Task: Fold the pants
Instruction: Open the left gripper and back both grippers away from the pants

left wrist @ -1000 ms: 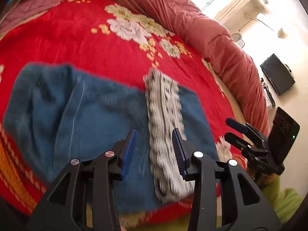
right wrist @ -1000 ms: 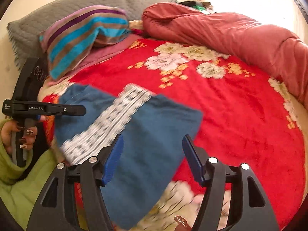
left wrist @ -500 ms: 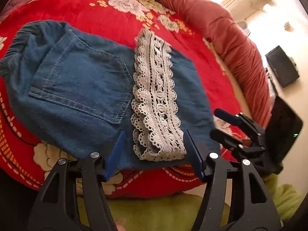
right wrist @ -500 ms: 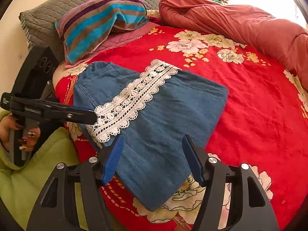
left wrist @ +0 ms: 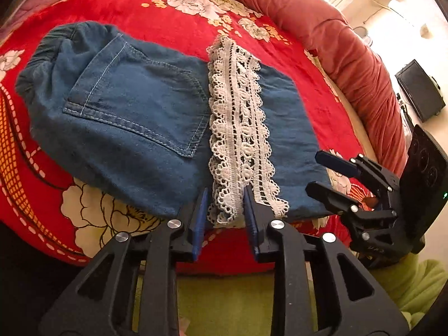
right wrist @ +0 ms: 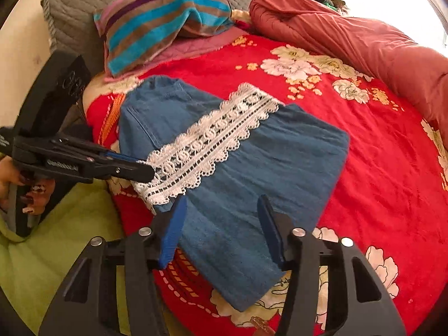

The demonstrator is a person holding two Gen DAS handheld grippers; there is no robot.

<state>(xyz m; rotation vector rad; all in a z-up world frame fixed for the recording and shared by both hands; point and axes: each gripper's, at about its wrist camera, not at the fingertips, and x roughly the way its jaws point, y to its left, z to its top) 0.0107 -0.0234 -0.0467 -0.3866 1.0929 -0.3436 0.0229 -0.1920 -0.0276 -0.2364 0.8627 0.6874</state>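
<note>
Now I have the pants (left wrist: 134,117) lying folded on the red bed (left wrist: 173,14), waistband far left, a white lace hem (left wrist: 238,128) across the top and the near edge hanging toward me. My left hand-held gripper (left wrist: 225,210) has just been closing; its jaws stand narrow, with the near end of the lace between them, though I cannot tell if the pads bite yet. My right hand-held gripper (right wrist: 221,226) has also been closing but is spread, the denim edge between its jaws and not touched. I judge this the grab before the next fold. To do it well I want both grips on all layers at the near edge, level with each other, and the lace caught with the denim beneath it, or the top layer will slide.
</note>
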